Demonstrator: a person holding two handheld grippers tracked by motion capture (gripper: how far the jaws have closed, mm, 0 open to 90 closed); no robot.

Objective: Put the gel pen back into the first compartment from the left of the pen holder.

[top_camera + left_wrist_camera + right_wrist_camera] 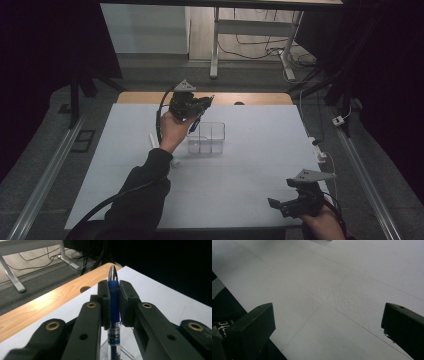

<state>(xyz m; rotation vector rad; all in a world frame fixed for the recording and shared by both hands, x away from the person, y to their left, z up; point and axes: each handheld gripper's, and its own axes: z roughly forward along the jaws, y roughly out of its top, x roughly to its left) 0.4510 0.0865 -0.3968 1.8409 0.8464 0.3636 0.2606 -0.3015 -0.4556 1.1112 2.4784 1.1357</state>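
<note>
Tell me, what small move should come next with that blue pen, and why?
Probably lower it. The left tool is clamped on the blue pen with a silver tip, held above the clear plastic container, so easing it down into a compartment looks like the natural step.

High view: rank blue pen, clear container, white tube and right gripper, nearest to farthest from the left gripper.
1. blue pen: clamped in the left gripper, hanging below it.
2. clear container: just under and right of the pen.
3. white tube: on the table, left of the person's wrist.
4. right gripper: far off at the table's near right corner.
</note>
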